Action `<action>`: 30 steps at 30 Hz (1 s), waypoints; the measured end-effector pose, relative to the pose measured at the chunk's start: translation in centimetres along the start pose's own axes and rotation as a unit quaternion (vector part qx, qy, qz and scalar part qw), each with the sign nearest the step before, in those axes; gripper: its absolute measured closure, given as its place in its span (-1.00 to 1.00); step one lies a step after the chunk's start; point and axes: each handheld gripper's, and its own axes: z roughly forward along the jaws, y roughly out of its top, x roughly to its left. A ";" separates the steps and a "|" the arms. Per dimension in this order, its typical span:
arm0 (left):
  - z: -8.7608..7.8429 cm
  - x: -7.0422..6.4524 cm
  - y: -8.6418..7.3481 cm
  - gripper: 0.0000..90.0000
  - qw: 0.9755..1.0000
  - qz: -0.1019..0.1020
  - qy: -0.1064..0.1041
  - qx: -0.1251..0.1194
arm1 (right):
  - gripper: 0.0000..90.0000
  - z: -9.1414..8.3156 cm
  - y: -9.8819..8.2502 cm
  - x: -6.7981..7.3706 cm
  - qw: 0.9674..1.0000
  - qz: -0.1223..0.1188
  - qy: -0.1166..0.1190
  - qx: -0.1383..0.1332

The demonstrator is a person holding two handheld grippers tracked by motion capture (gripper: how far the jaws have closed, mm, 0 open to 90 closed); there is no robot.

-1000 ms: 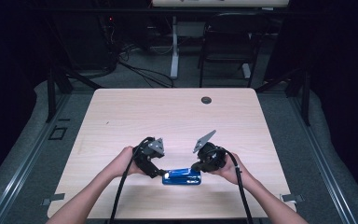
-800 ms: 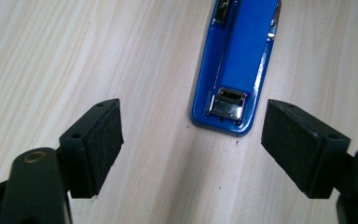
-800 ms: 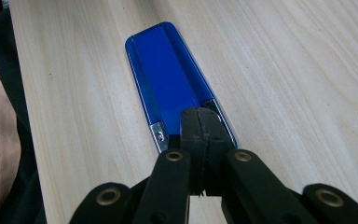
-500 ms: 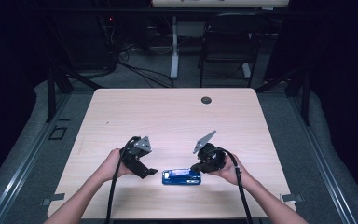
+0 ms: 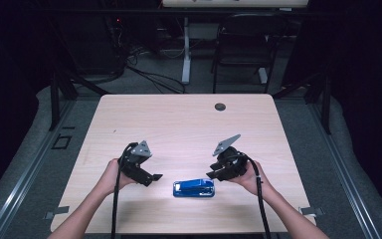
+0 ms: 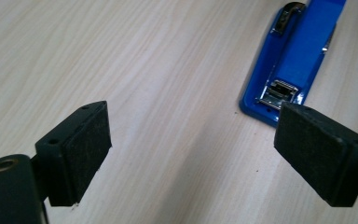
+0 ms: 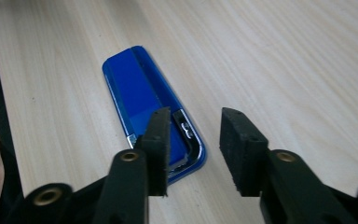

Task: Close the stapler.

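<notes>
A glossy blue plastic stapler (image 5: 194, 188) with a chrome metal mouth lies flat on the pale wood-grain table (image 5: 179, 124), close to the person's edge. It is the landmark for everything else here.

The left gripper (image 5: 149, 177), black with a grey three-cornered plate on top, is held just to the left of the stapler and apart from it. Its jaws have just been opening and now stand wide apart, with only bare table between the pads. In the left gripper view the stapler (image 6: 292, 56) lies beyond the right-hand pad (image 6: 324, 154), its chrome mouth end nearest that pad but not touched by it.

The right gripper (image 5: 214, 174) sits at the stapler's right end, slightly above it. Its jaws have just been opening too, and now stand a modest gap apart. In the right gripper view the stapler (image 7: 142, 100) lies past the left-hand pad (image 7: 161, 149), which overlaps its near end; the gap between the pads shows table, and the pads do not press on the stapler.

A small dark round grommet (image 5: 220, 106) sits in the table well beyond the stapler, near the far edge.
</notes>
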 end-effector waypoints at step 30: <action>-1.8 5.7 -6.1 -0.99 0.976 -0.163 0.142 -0.002 | -1.00 -5.0 -6.8 -5.0 0.979 0.124 -0.162 -0.001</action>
